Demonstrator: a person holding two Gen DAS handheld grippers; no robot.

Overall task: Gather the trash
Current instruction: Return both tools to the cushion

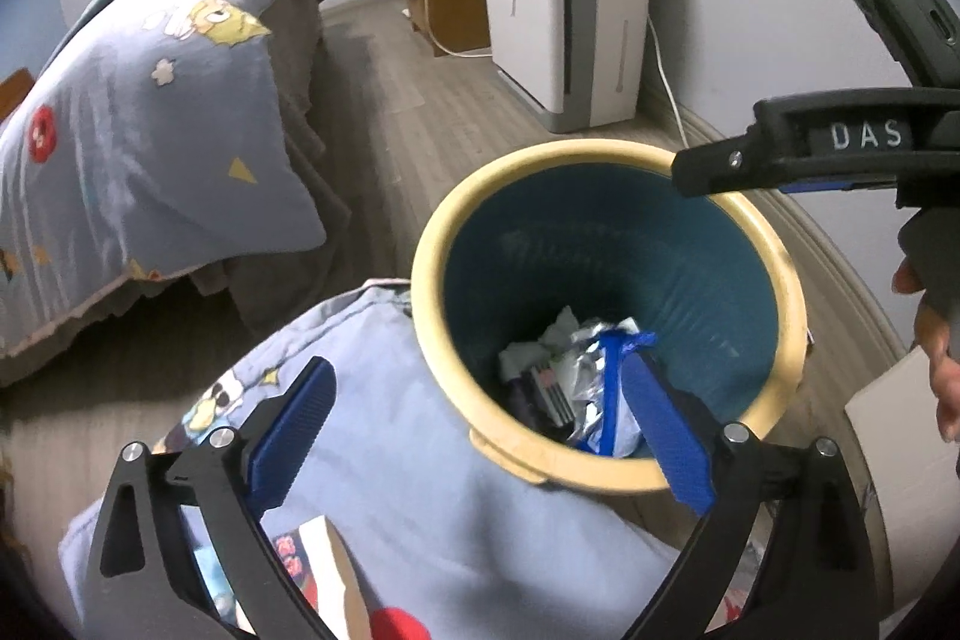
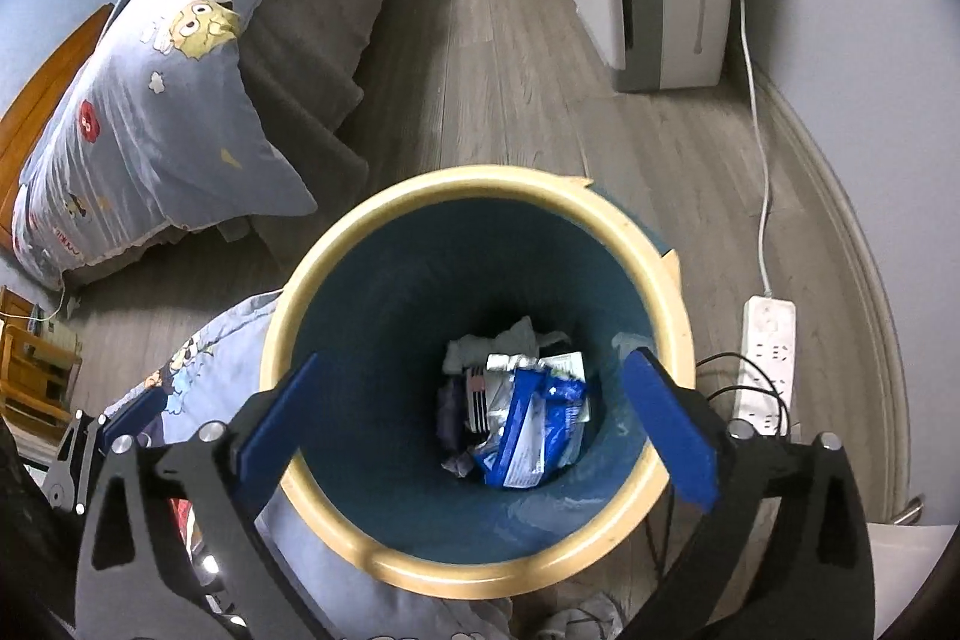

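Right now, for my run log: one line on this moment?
bin: wrappers inside | right gripper: open, empty, above bin | left gripper: open, empty

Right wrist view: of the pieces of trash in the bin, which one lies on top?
The blue and white wrapper lies uppermost in the bin, overlapping the silver packet and the white crumpled tissue behind it; the dark scrap sits to its left.

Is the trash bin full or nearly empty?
Nearly empty: the trash bin holds only a few wrappers at the bottom, its blue inner wall bare above them.
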